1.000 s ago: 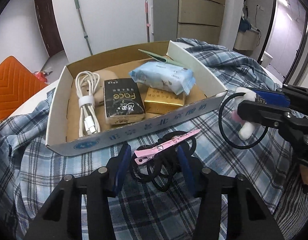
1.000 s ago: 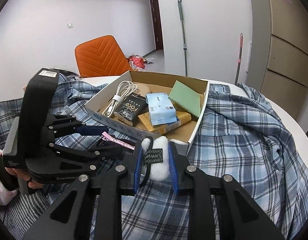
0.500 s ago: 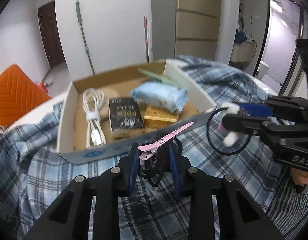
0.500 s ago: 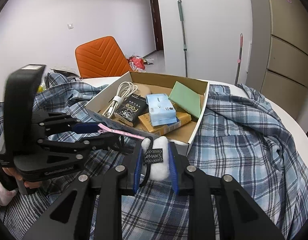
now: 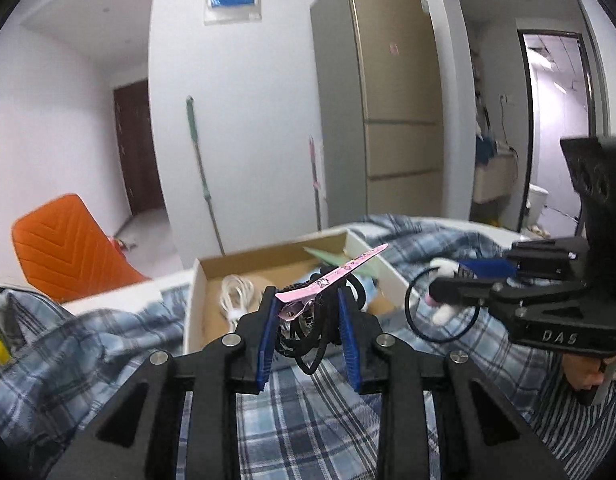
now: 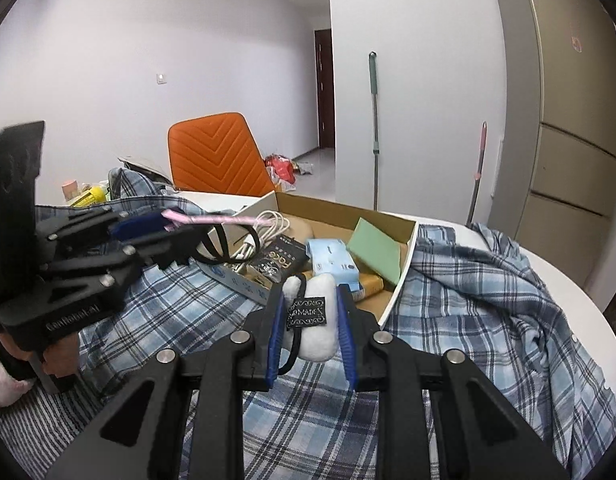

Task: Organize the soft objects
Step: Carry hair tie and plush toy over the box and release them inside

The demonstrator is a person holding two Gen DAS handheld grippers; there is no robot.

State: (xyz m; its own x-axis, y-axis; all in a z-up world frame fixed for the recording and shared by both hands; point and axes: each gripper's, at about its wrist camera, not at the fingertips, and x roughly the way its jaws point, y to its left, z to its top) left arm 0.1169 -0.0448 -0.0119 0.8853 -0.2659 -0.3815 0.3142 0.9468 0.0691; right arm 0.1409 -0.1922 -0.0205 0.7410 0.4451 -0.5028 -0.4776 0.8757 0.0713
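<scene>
Progress looks about halfway: both claws hold their catch, nothing of it boxed yet. The left gripper (image 5: 308, 320) has just been closing and now pinches a tangle of black hair ties (image 5: 304, 330) with a pink hair clip (image 5: 332, 276) sticking up past its tips. The right gripper (image 6: 310, 330) is clamped on a white plush hair tie (image 6: 314, 328), fuzzy, with a black label. Ahead of both lies the cardboard box (image 6: 400, 280), seemingly their destination, already holding packets and a cable.
</scene>
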